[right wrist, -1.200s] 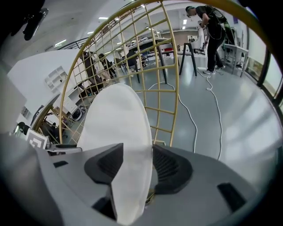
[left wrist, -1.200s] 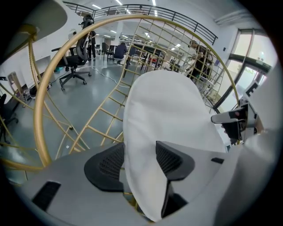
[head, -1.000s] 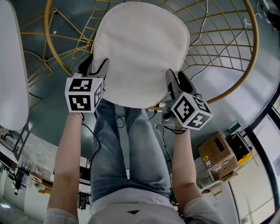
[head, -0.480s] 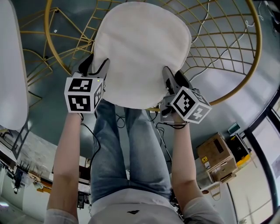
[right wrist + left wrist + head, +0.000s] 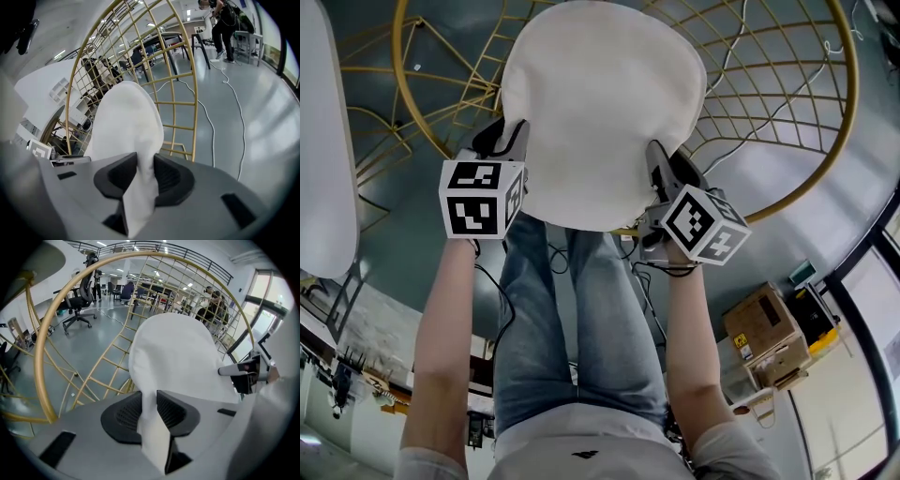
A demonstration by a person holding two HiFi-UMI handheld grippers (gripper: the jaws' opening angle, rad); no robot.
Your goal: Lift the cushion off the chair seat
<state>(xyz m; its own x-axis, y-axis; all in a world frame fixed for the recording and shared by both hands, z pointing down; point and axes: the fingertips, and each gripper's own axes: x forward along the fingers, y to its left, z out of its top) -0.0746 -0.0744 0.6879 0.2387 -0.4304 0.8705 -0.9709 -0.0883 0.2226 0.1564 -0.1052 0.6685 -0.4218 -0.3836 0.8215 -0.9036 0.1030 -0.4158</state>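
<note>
1. Stands in blue jeans (image 5: 572,319) hard against the chair, both bare forearms stretched down and forward, a black-and-white marker cube (image 5: 481,199) riding on each hand-held tool.
2. Pinches the near left edge of the white cushion (image 5: 605,103) with the left gripper (image 5: 504,141), jaws just drawn in, a fold of white fabric squeezed between the black ribbed pads (image 5: 171,409).
3. Clamps the near right edge in the same way with the right gripper (image 5: 668,171), jaws just closed in on the fabric, a white fold pressed tight between the two pads.
4. Holds the cushion by these two opposite edges, grippers well apart, above the seat of the gold wire chair (image 5: 853,84); cannot tell whether the cushion rests on the seat or has come clear of it.
5. Rises behind the cushion as a round gold hoop filled with a lattice of thin gold bars, grey floor (image 5: 853,178) showing through the gaps.
6. Shares that floor with a cardboard box (image 5: 766,336) to the right of the person's legs and a white rounded shape (image 5: 323,141) at the far left edge.
7. Opens, further back in the left gripper view, onto a bright hall with a black office chair (image 5: 80,296), desks and a few standing people (image 5: 213,308) under rows of ceiling lights.
</note>
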